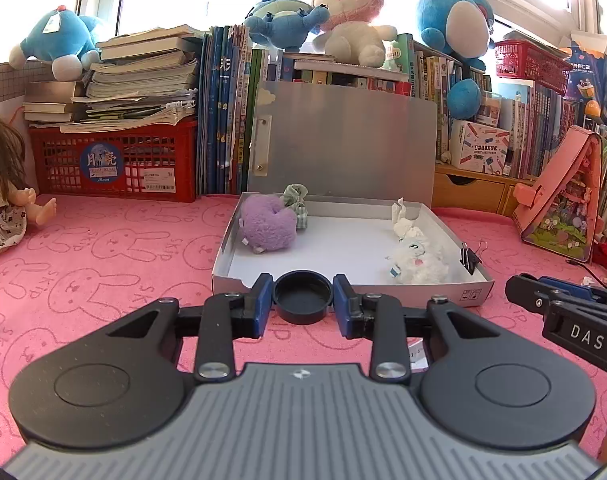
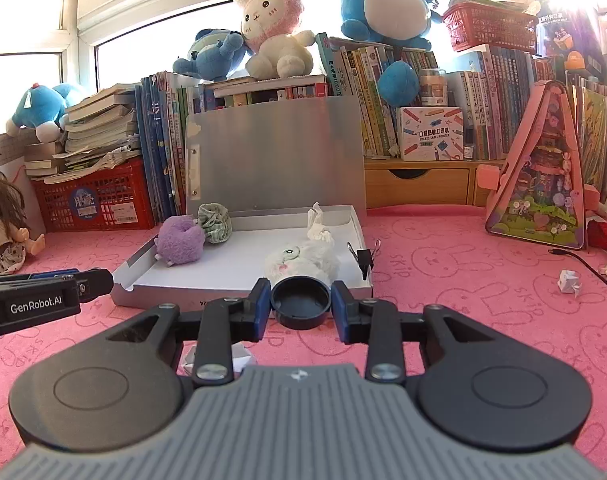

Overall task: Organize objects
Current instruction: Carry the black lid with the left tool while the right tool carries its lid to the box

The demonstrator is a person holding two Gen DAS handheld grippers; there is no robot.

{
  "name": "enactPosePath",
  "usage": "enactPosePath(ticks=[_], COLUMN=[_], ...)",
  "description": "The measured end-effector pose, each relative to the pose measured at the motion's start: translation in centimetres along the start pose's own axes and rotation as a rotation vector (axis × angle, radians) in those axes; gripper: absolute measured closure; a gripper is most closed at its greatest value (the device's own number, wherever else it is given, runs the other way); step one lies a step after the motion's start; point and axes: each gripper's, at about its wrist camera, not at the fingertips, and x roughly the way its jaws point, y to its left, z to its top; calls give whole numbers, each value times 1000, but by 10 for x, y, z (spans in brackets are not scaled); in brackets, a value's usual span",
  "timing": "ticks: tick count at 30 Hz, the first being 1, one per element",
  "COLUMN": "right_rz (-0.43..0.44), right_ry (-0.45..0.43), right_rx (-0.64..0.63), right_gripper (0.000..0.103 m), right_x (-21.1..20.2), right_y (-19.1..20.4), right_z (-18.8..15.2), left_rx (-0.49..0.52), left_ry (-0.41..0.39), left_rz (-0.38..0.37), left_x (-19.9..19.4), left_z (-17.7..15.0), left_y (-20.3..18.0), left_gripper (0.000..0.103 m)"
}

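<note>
Both grippers loaded. Left gripper [image 1: 302,302] is clamped on a black round lid [image 1: 302,297], hollow side up, blue pads on either side of its rim. Right gripper [image 2: 300,301] is closed the same way on a second black lid [image 2: 300,301]. Each is squeezed down about as far as the lid's width allows.

Both lids hang just short of the near wall of the open white box [image 1: 423,292] on the pink surface [image 1: 103,272] — not over the floor of the box yet. Box already holds a purple plush [image 1: 266,222] and green checked fabric piece [image 1: 296,204] at back left, a white plush [image 1: 417,258] and a crumpled tissue [image 1: 401,218] on the right. A black binder clip [image 1: 470,258] sits on the right wall.

Assuming the lids go in the box, risks as I see them:
- Near wall: grippers point only shallowly down, so a low approach could catch a lid or fingertip on the wall and shove the light box back.
- Right lid lines up with the white plush — dropping there likely lands it on the plush, tilted or rolling off. Bare floor in the middle looks safer.
- Grip is on a round rim from two sides only; a bump could pivot the lid out.
- Grippers are close side by side, so converging on the same gap risks a clash.
</note>
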Motion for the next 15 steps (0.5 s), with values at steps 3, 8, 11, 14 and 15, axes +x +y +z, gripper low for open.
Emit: enactPosePath(ticks=[3, 8, 11, 14, 15], right_rz=[1, 4, 3, 1, 0], right_ry=[1, 7, 9, 13, 15], right_rx=[6, 11, 10, 5, 4], right_gripper=[64, 64, 64, 64, 64], right_x=[7, 17, 22, 27, 30], right_y=[1, 2, 3, 3, 3], right_z=[3, 5, 6, 7, 8], left_rx=[-3, -6, -4, -1, -1], left_ry=[3, 8, 9, 15, 18], left_rz=[1, 1, 2, 3, 3], left_x=[7, 19, 22, 32, 35], left_z=[3, 8, 10, 15, 17], left_y=[0, 0, 0, 0, 0], left_gripper=[65, 65, 65, 65, 65])
